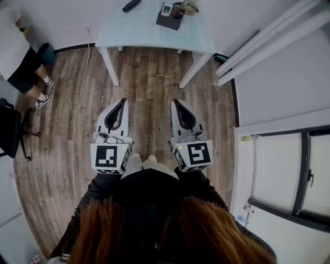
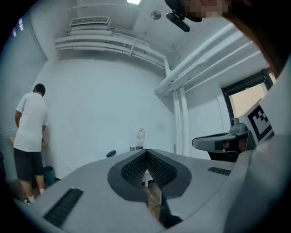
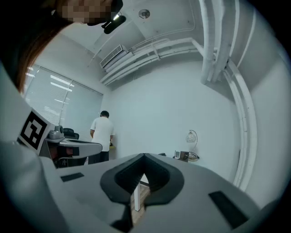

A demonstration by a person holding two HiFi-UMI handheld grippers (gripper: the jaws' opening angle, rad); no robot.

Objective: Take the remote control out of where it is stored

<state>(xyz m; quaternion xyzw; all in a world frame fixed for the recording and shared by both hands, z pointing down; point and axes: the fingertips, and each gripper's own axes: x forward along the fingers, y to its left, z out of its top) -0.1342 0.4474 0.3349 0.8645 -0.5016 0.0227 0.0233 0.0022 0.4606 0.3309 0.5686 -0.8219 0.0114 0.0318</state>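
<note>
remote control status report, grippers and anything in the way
Left gripper and right gripper shut, empty, level above floor. Remote control in dark holder on table, untouched, well ahead. Person off to left, not between.

Both grippers are held out level in front of the body, side by side and apart, pointing toward the top of the frame in the head view. The left gripper [image 1: 122,101] sits left of centre and the right gripper [image 1: 176,102] right of centre, roughly parallel. Seen along its own jaws, the left gripper [image 2: 146,152] has its tips meeting with nothing between them. The right gripper [image 3: 144,157] is likewise closed and empty. Each carries its marker cube [image 1: 109,157] at the rear, close to the torso. Dark sleeves [image 1: 90,198] run back to the lower frame.
</note>
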